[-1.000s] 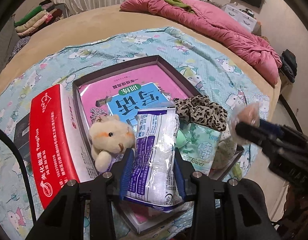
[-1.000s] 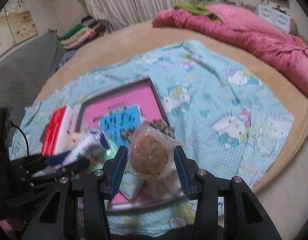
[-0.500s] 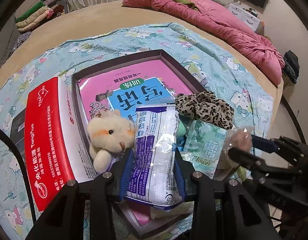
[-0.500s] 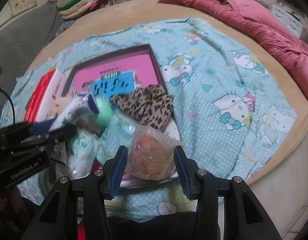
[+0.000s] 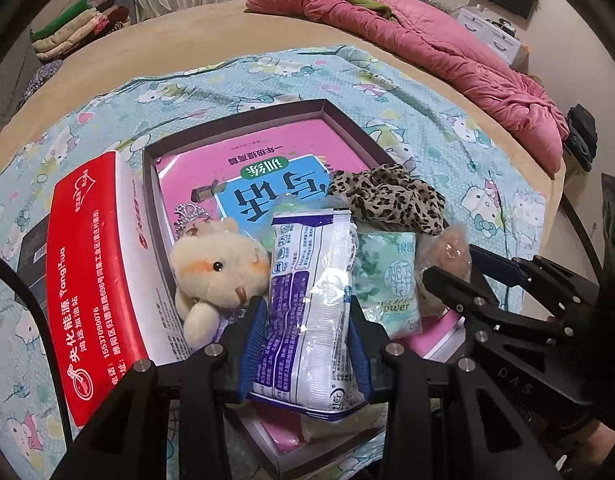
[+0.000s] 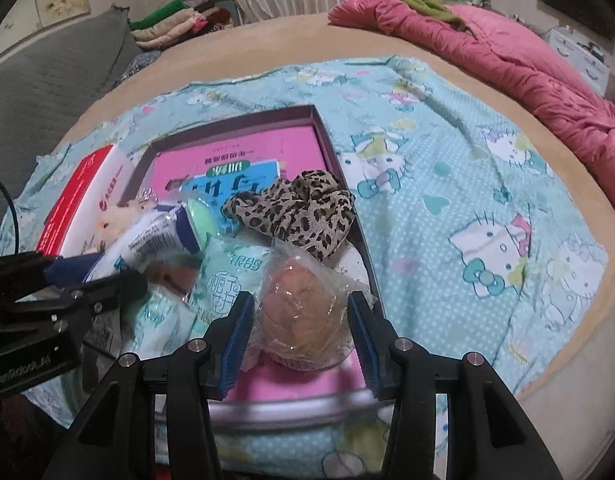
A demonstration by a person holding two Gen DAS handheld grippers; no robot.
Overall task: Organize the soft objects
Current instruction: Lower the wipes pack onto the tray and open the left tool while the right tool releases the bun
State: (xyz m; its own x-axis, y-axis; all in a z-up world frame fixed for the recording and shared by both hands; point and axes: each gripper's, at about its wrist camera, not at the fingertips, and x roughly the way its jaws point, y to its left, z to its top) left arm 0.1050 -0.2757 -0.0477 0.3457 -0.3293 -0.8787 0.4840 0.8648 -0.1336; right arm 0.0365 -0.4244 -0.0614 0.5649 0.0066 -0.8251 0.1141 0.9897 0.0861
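Red and white, a carton stands on edge at the far left, leaning against the outer wall of a dark shallow box that lies on a turquoise cartoon-print sheet over a tan bed. Inside the box a pink and blue booklet lies flat. On it, just right of the carton, sits a cream plush toy with a small silver crown above its head.

Next comes the left gripper, tilted steeply down over the box's near edge, its 2 blue pads pressed against the sides of a white and purple plastic packet, which it holds lengthwise above the box. Beside that packet lies a pale green tissue pack, and behind it a leopard-print cloth slumps on the box's right wall.

Furthest right, the right gripper also points steeply down, its jaws clamped at a middling width on a brown bun in clear wrap, low over the box's near right corner, touching the tissue pack's edge. A pink quilt is bunched at the bed's far side.
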